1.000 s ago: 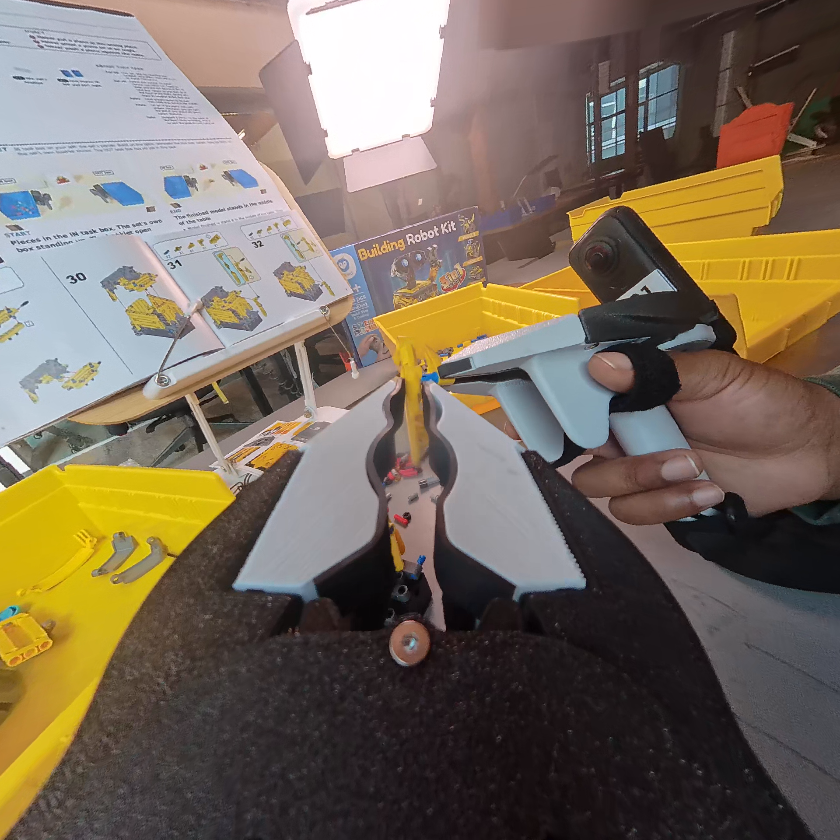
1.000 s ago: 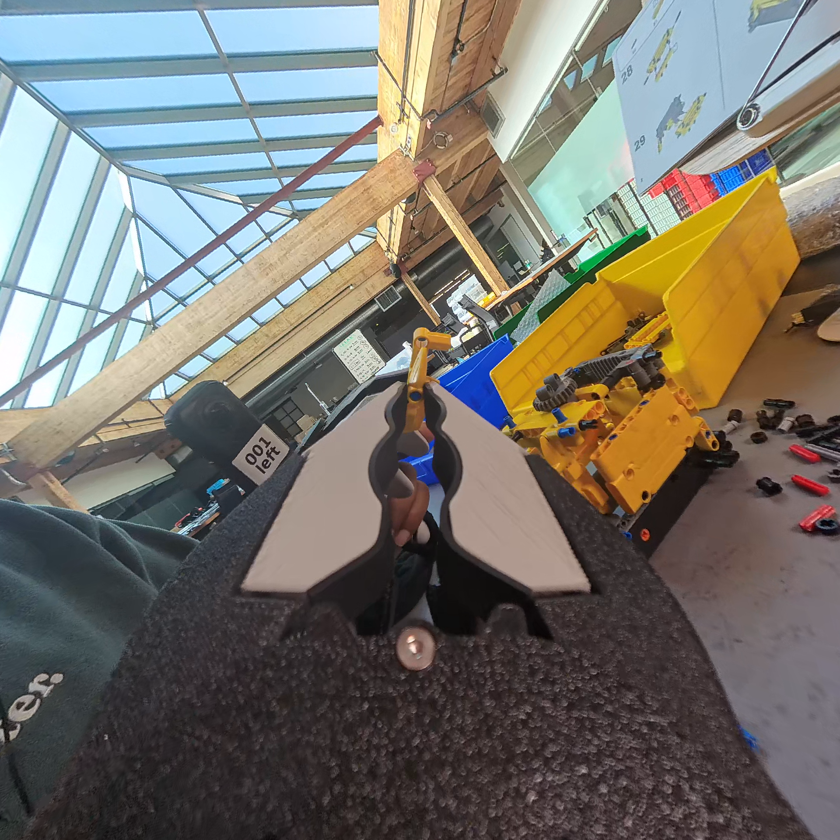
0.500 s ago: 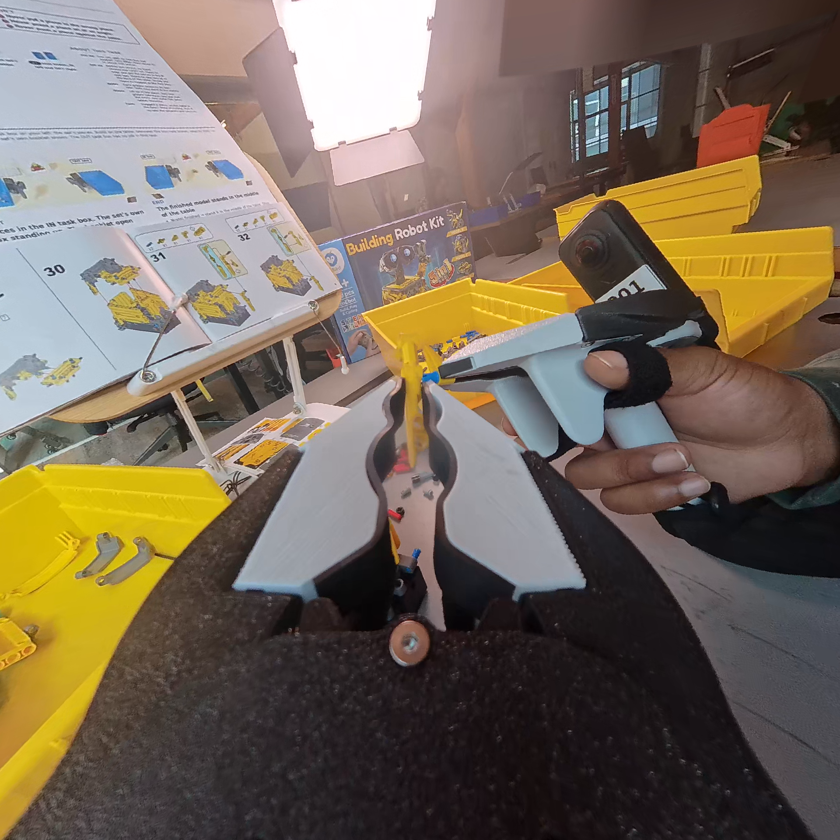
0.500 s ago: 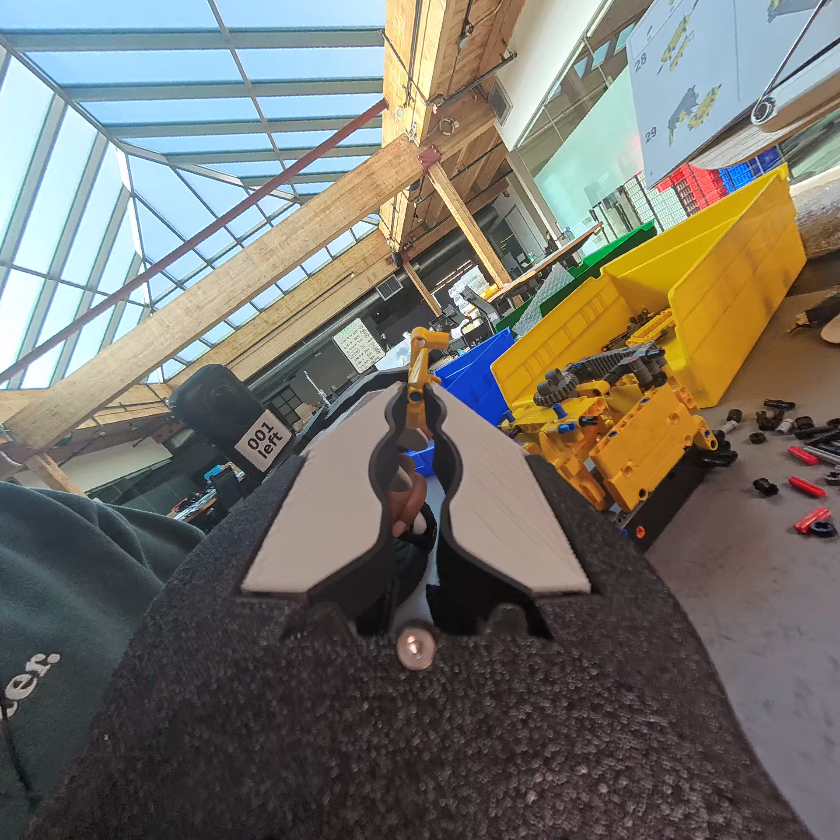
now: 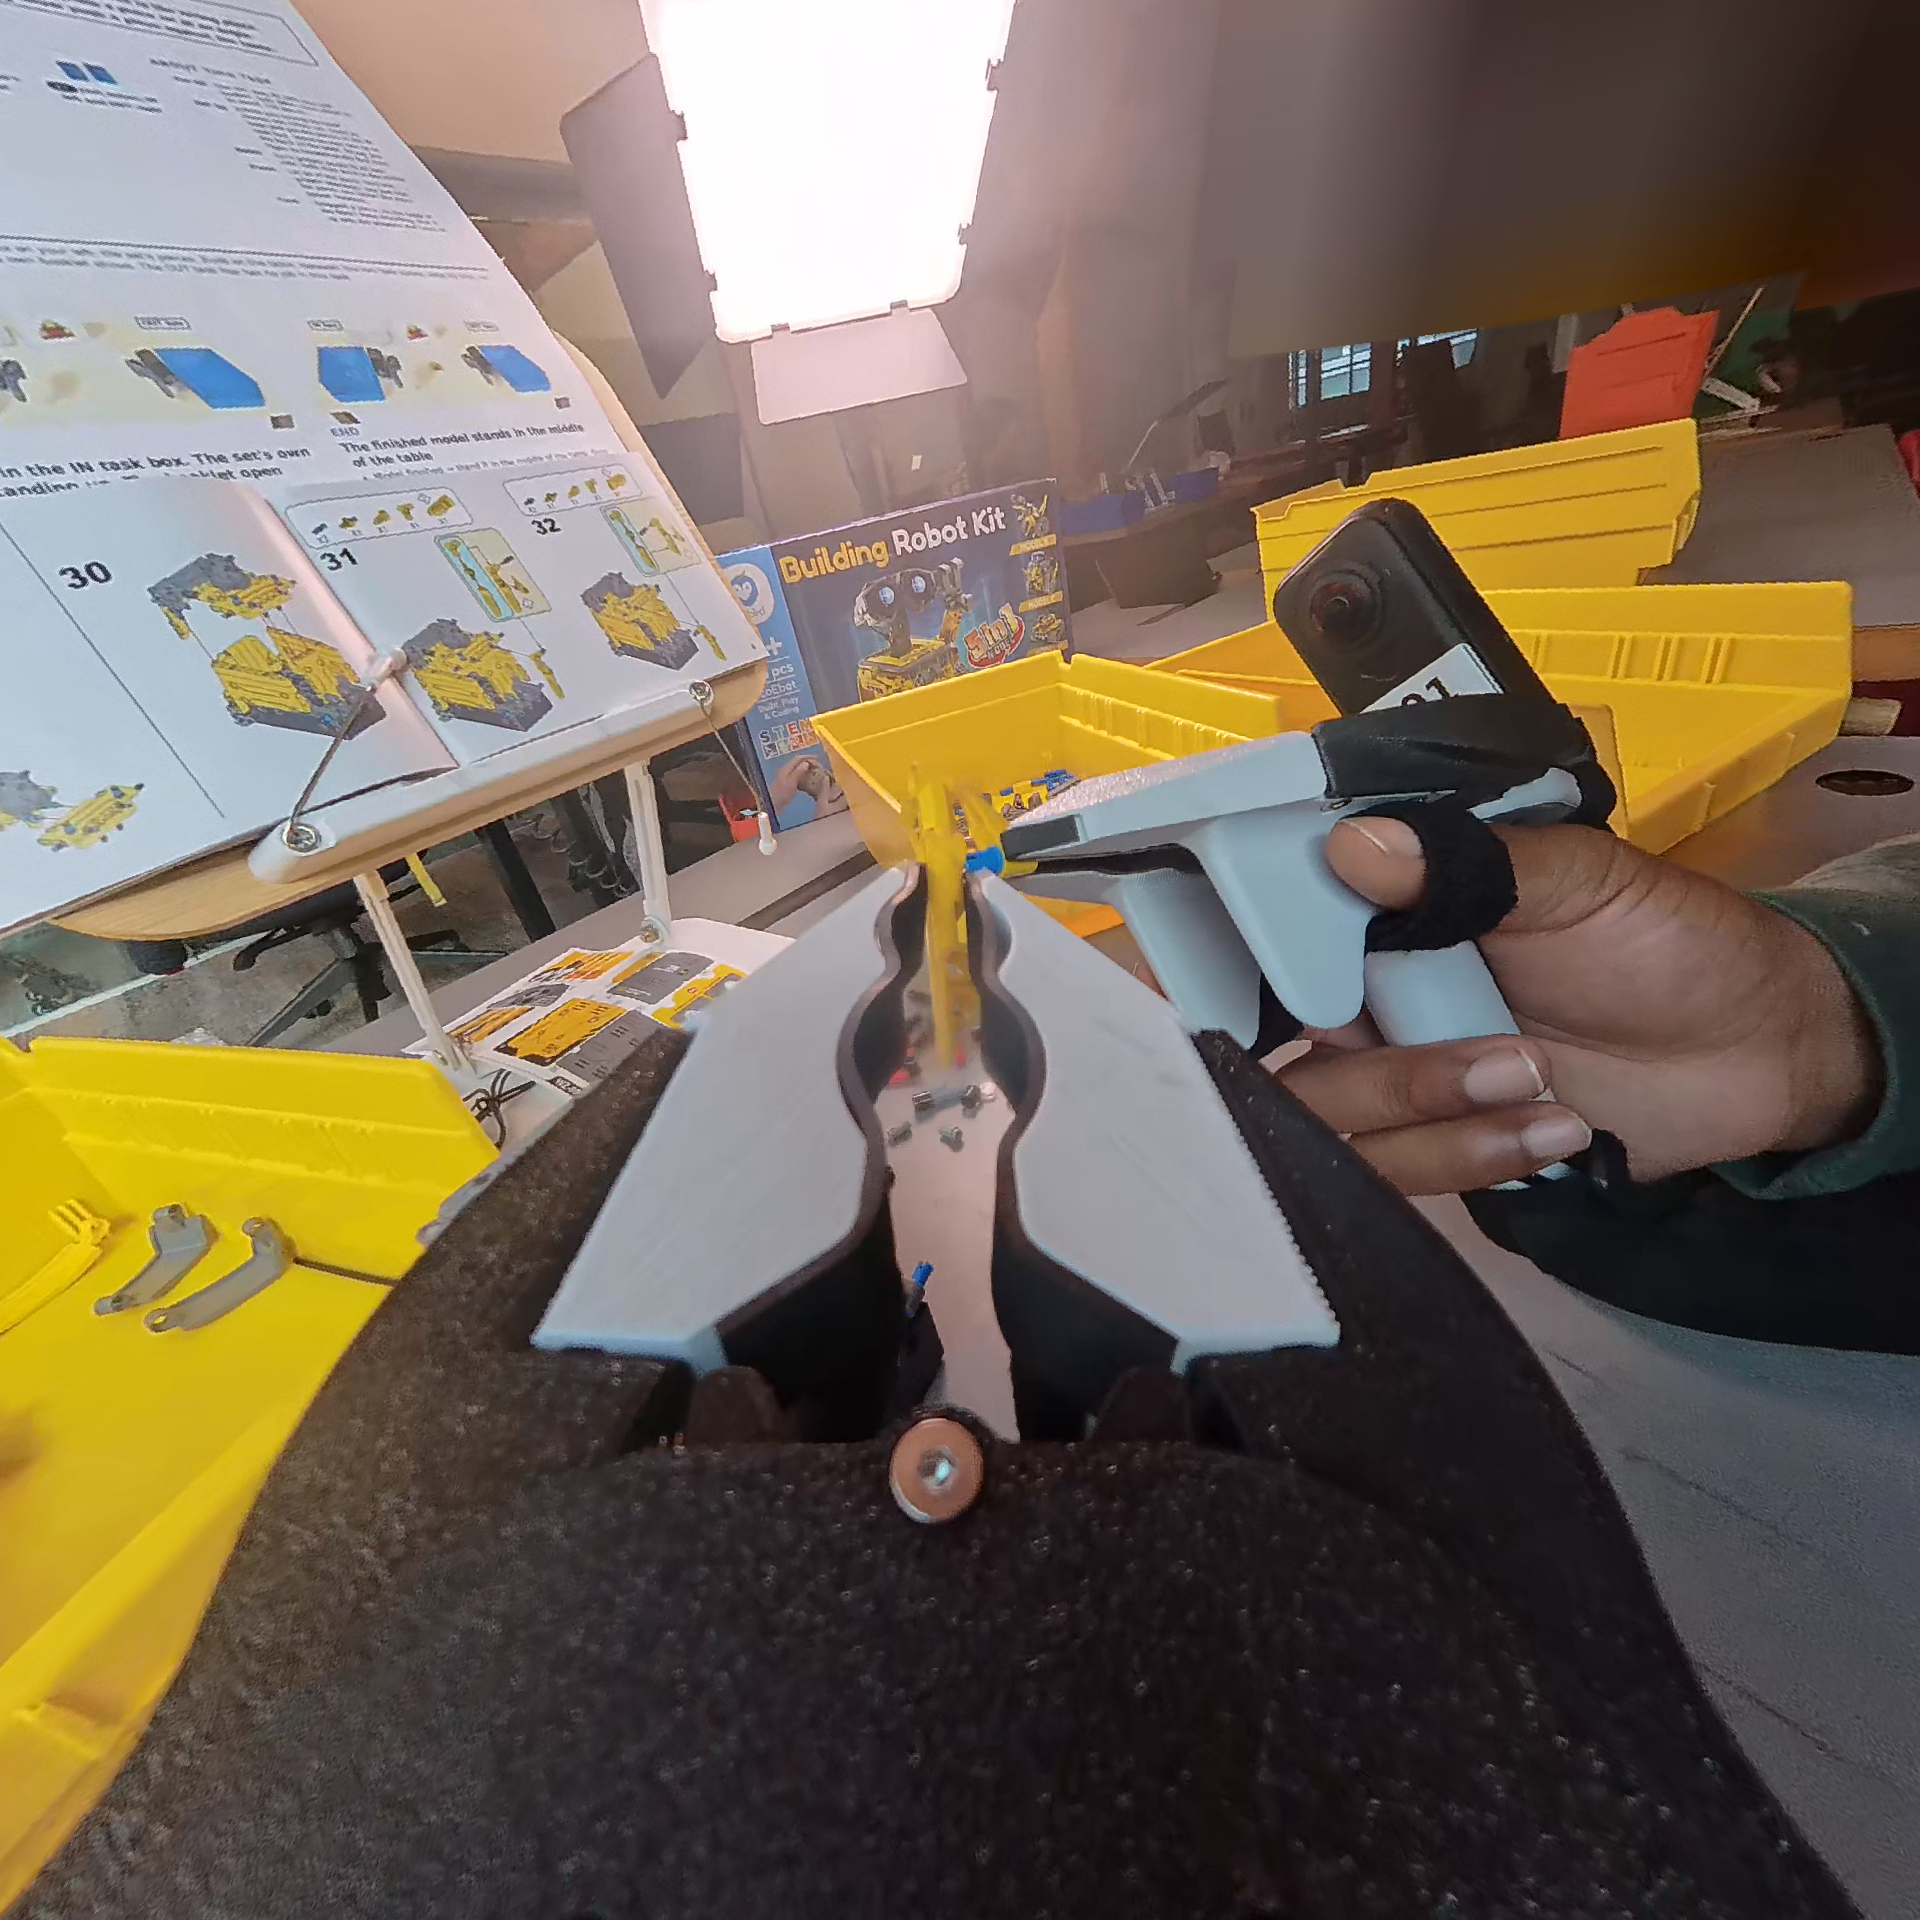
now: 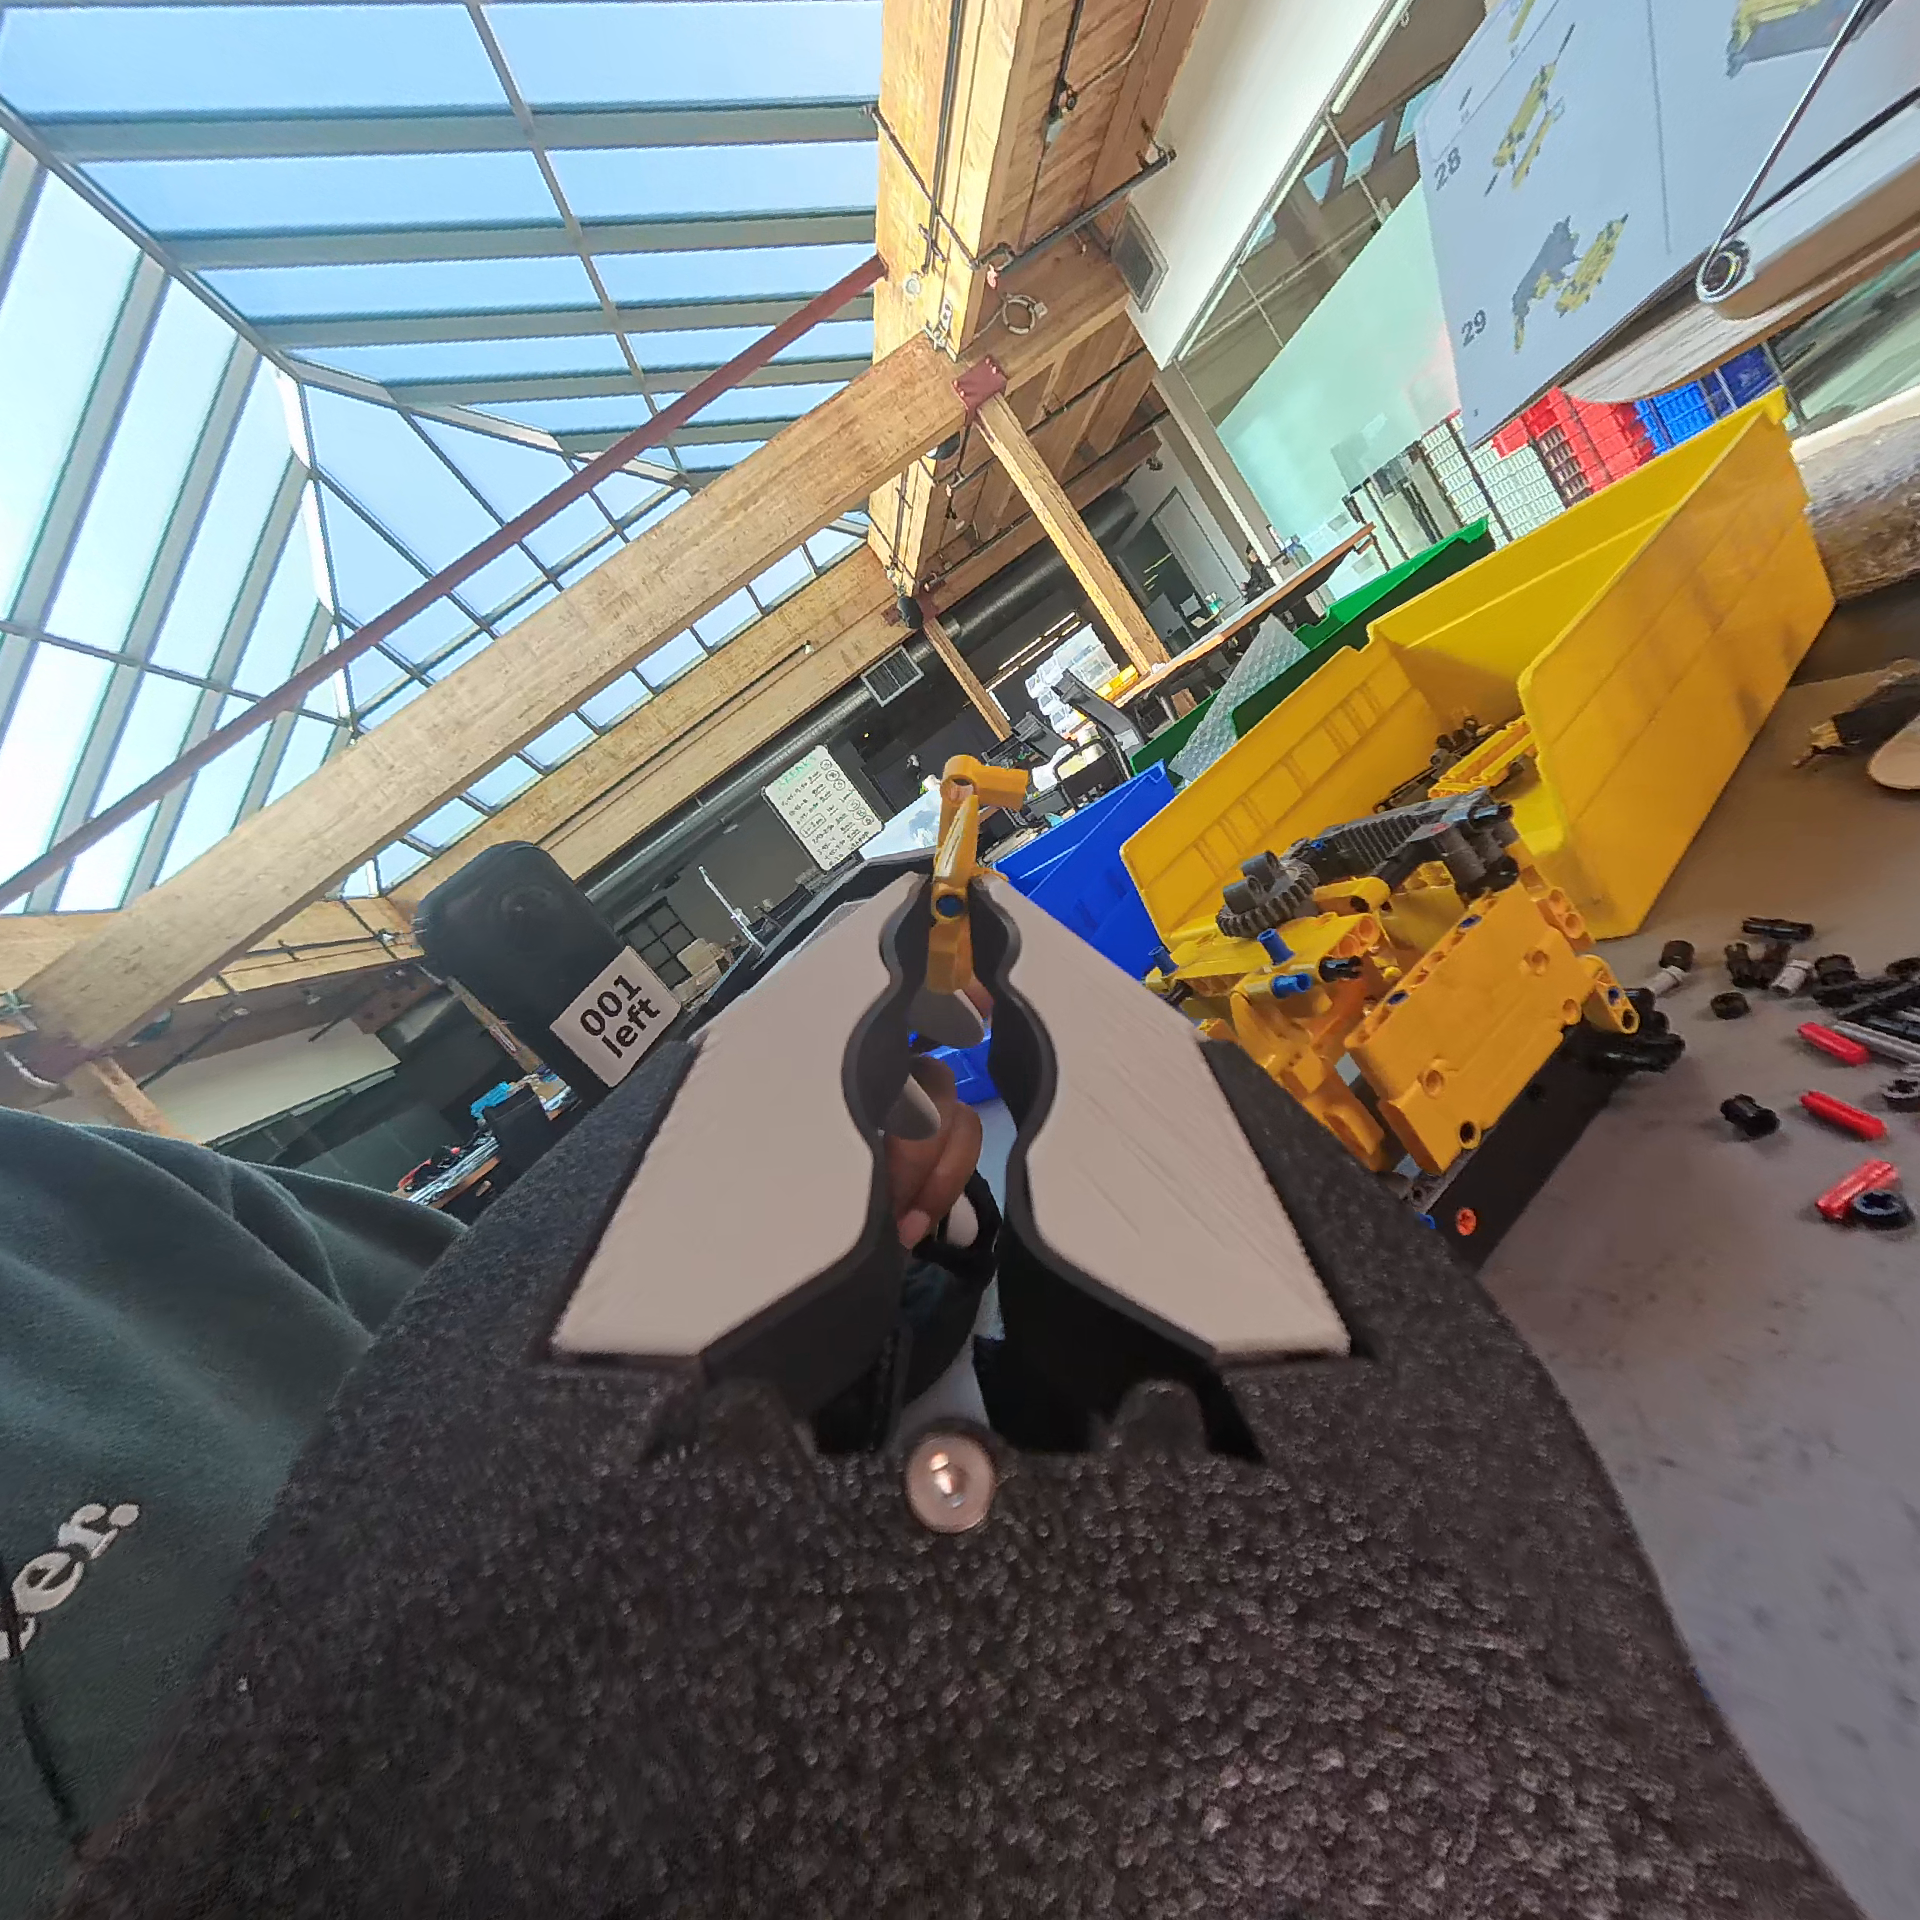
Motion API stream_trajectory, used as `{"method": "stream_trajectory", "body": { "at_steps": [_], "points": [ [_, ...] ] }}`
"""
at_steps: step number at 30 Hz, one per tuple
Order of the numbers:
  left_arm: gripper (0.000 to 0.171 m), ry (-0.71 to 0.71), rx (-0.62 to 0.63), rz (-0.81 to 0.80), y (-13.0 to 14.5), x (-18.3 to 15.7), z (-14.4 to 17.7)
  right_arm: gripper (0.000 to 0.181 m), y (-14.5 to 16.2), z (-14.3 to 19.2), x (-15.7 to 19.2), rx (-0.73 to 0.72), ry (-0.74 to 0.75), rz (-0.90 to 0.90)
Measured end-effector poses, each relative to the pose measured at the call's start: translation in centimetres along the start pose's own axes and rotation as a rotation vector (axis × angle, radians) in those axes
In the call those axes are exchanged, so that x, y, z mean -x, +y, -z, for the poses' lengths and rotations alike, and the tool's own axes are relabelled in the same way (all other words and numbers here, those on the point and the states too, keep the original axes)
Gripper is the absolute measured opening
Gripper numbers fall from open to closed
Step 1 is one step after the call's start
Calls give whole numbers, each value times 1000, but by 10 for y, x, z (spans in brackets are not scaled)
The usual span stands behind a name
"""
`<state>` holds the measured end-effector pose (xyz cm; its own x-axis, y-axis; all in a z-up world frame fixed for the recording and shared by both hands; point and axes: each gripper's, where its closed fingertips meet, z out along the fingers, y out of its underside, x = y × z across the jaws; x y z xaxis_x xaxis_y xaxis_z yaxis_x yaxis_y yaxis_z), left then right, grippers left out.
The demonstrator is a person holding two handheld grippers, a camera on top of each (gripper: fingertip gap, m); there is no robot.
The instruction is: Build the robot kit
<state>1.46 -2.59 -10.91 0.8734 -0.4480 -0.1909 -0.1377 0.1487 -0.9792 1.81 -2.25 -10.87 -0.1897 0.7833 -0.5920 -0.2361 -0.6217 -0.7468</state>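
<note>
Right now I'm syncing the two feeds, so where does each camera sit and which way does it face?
Left wrist view: sits on the left gripper, looking level across the table at the manual stand and yellow bins; the right hand shows.
Right wrist view: sits on the right gripper, tilted up toward the skylight, with the yellow model at right; a green sleeve shows.
Shared: the yellow rod, clamped in both pairs of jaws, and each shows the other gripper.

My left wrist view looks level along its fingers over the table toward the booklet stand point(image 5: 343, 665) at upper left, my right tilts up at the skylight, both closely sharing the yellow strut point(image 5: 943, 935) at centre frame.
</note>
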Motion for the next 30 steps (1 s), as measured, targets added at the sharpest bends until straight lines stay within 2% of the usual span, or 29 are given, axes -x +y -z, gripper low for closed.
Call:
{"method": "stream_trajectory", "body": {
  "at_steps": [10,30],
  "points": [
    [6,9,-7,65,0,1,-1,5,-3,1,-3,-29,4,-25],
    [6,-23,53,59,8,3,-3,5,0,0,-8,-31,74,18]
  ]
}}
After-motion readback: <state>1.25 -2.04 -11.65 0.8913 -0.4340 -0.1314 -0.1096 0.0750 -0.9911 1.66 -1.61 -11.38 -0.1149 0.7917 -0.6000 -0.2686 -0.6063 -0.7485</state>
